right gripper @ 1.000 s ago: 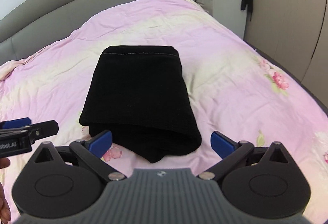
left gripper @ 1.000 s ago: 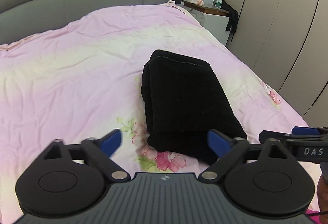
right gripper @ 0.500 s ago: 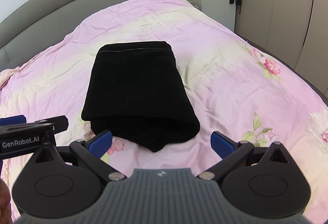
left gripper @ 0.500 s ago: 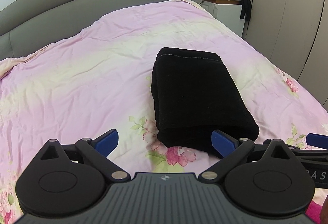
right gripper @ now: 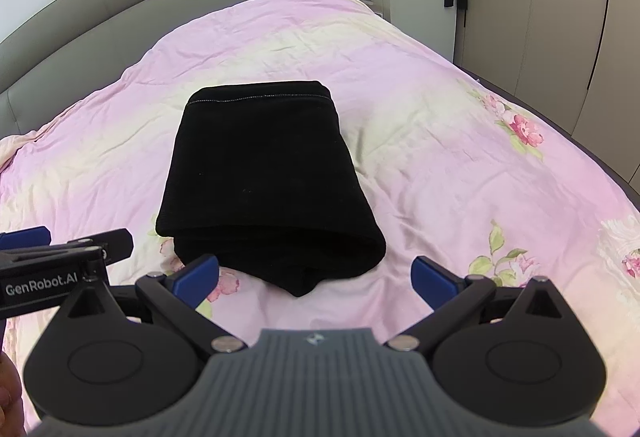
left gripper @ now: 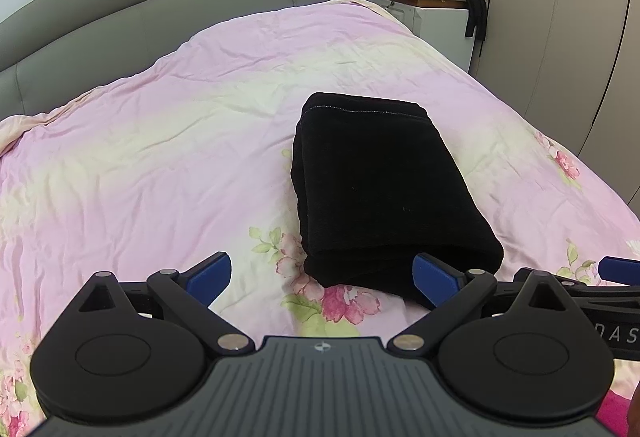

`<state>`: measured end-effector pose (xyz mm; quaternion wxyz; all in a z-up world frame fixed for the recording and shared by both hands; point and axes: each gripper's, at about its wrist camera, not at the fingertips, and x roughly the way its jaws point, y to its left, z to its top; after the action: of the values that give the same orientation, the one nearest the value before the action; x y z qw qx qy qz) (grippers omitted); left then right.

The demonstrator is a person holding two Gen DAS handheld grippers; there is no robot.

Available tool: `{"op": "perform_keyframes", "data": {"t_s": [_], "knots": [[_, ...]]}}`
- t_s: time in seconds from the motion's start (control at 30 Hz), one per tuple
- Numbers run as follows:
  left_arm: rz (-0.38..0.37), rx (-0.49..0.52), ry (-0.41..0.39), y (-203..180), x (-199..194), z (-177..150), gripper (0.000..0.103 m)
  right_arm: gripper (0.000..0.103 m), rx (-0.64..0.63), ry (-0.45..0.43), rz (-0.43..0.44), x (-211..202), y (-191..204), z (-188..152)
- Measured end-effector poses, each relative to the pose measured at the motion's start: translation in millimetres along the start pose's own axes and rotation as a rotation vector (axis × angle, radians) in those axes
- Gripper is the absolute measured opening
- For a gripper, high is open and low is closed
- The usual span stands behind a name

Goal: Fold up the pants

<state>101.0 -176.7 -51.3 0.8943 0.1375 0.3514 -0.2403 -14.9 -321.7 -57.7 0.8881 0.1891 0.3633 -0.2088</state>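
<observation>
Right wrist view: black pants (right gripper: 260,173) lie folded mid-bed (right gripper: 460,141); I judge folding done. Left gripper (left gripper: 322,275) and right gripper (right gripper: 316,275) both released, empty.

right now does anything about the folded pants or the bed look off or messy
Mostly tidy. The black pants lie folded in a compact stack on the pink duvet. One small flaw: at the near edge a lower layer pokes out past the top fold. Both grippers are open and clear of the cloth.
</observation>
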Motion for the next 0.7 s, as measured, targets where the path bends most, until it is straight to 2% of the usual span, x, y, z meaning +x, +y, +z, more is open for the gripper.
{"op": "perform_keyframes", "data": {"t_s": [0.7], "knots": [[-0.014,0.004,0.008,-1.3,-1.5,-2.0,0.103,0.098,0.01,0.013,-0.018,-5.7,1.9,-1.7]]}}
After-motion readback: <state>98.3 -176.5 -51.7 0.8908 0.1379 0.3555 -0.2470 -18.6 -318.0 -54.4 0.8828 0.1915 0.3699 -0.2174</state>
